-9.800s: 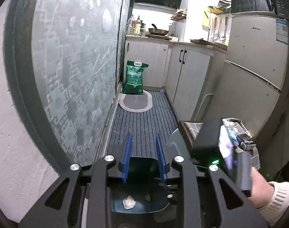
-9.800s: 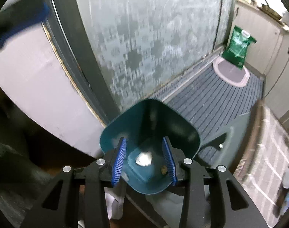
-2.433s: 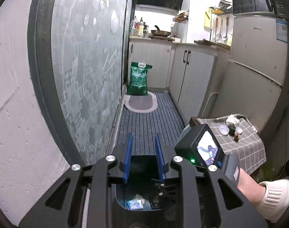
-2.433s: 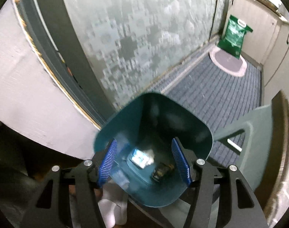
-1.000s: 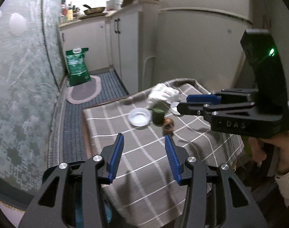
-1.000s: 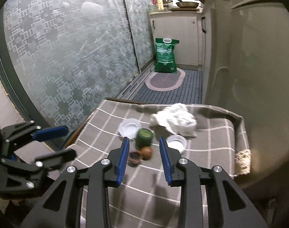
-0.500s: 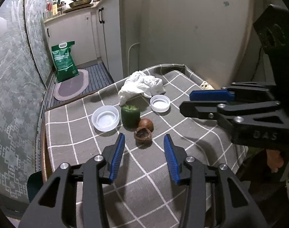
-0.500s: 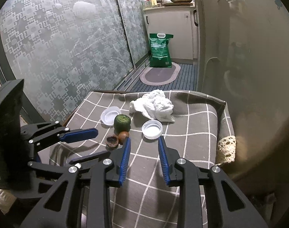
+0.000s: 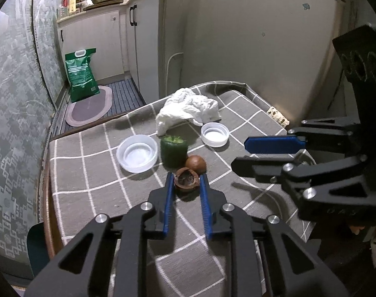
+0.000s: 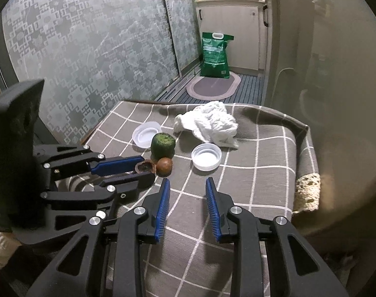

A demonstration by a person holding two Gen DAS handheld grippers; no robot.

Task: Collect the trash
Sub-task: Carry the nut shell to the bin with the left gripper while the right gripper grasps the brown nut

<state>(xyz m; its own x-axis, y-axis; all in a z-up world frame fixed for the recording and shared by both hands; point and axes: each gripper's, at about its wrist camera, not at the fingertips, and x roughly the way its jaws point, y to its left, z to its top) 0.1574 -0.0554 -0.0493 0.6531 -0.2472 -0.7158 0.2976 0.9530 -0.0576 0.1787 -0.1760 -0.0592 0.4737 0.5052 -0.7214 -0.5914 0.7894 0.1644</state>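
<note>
On a grey checked tablecloth (image 9: 93,188) lie a broken brown nut shell (image 9: 187,180), a whole brown nut (image 9: 195,163), a green fruit stub (image 9: 174,151), two white plastic lids (image 9: 137,152) (image 9: 214,134) and a crumpled white tissue (image 9: 188,109). My left gripper (image 9: 186,182) is open, its blue fingertips on either side of the broken shell. My right gripper (image 10: 186,183) is open and empty above the cloth, just short of the lid (image 10: 206,156). The shell (image 10: 145,167) and the nut (image 10: 164,166) also show in the right wrist view.
A teal bin's edge (image 9: 37,247) shows below the table's left side. A fridge (image 9: 262,49) stands behind the table, a frosted glass door (image 10: 88,49) to the left. A green bag (image 10: 215,55) and an oval mat (image 10: 213,86) lie on the kitchen floor.
Both grippers left the teal bin and swung over to the table. In the last half second my left gripper moved forward and down until its fingers flank the broken shell.
</note>
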